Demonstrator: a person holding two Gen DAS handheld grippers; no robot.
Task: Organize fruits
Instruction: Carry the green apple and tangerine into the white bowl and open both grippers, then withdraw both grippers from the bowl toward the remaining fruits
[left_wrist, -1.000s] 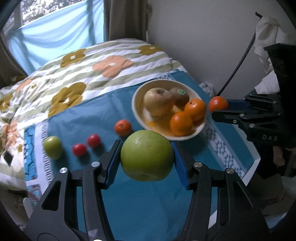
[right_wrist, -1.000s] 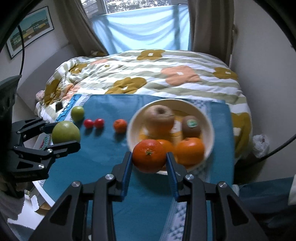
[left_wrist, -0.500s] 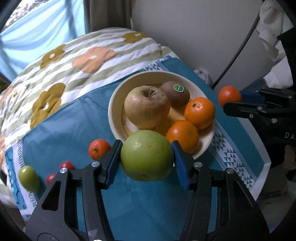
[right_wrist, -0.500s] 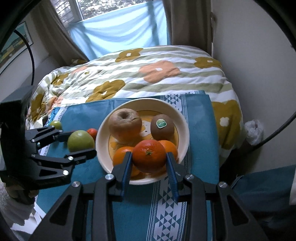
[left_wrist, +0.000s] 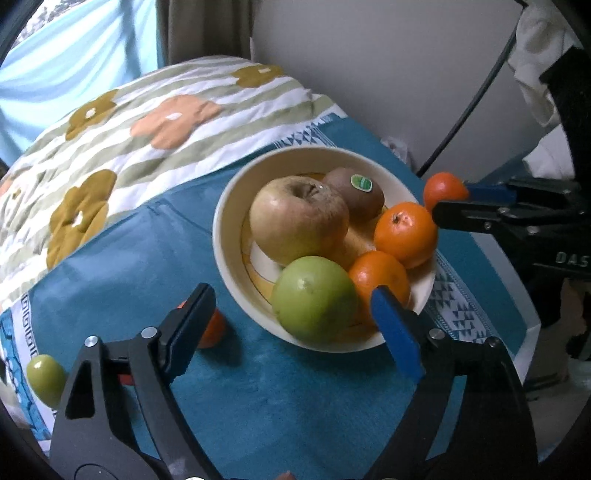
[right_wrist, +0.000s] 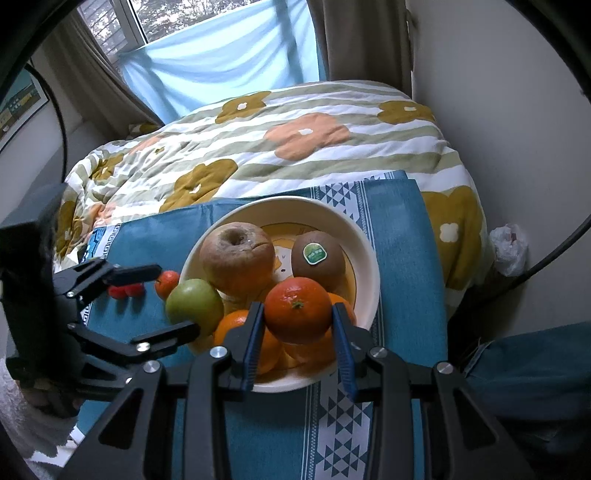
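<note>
The left gripper (left_wrist: 295, 314) has its jaws opening, the pads clear of the green apple (left_wrist: 316, 298) that lies between them; the apple sits in the cream bowl (left_wrist: 225, 206) at its near rim, touching the brown apple (left_wrist: 297, 219) and an orange (left_wrist: 380, 273); the right gripper (right_wrist: 298, 325) clamps a mandarin (right_wrist: 297, 309) above the bowl's front edge; a kiwi (right_wrist: 317, 254) lies behind it; the bowl stands on the blue cloth (left_wrist: 129, 258).
</note>
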